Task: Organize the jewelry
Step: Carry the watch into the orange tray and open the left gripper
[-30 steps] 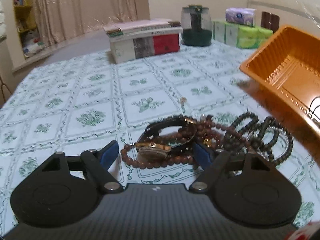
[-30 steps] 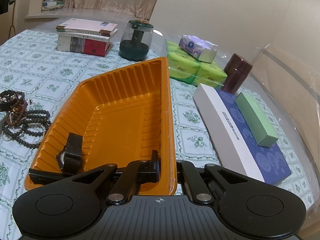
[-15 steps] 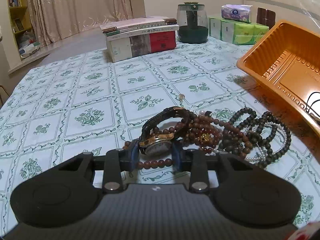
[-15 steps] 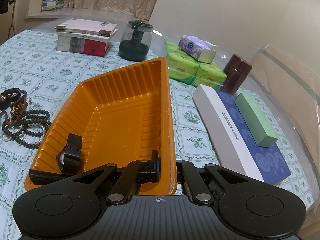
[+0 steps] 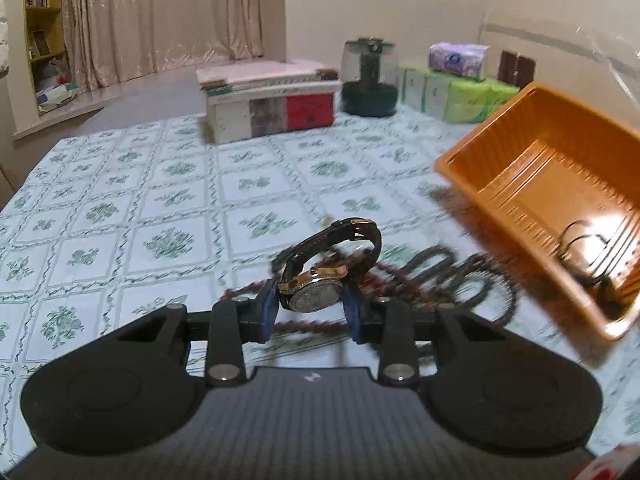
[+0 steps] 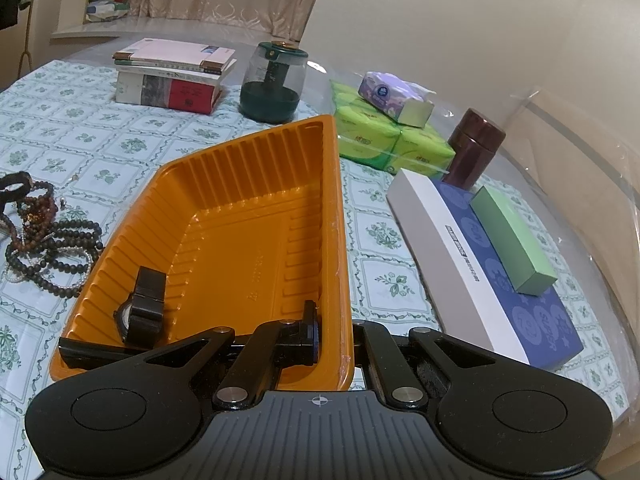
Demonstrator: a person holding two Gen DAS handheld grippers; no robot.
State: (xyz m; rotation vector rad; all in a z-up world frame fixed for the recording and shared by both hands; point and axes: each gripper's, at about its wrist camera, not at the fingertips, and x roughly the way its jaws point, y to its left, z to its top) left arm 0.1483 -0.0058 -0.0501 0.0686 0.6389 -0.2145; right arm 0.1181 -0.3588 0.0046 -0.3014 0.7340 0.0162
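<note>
My left gripper [image 5: 310, 306] is shut on a gold-cased watch with a dark strap [image 5: 320, 276] and holds it a little above the table. Under it lies a blurred heap of brown and dark bead bracelets [image 5: 440, 276], which also shows in the right wrist view [image 6: 52, 236]. My right gripper [image 6: 340, 340] is shut on the near wall of the orange tray [image 6: 332, 208], one finger inside and one outside. A black watch [image 6: 140, 308] lies in the tray's near left corner. The tray [image 5: 540, 184] stands to the right in the left wrist view.
At the back of the patterned tablecloth stand a stack of books [image 5: 272, 104], a dark green glass jar [image 5: 370, 80] and green tissue packs [image 6: 384, 140]. Right of the tray lie a long blue-and-white box [image 6: 480, 260] with a green box [image 6: 512, 236] and a brown canister [image 6: 476, 148].
My left gripper closed on the gold watch and has lifted it off the bead heap. The right gripper and the tray have stayed in place.
</note>
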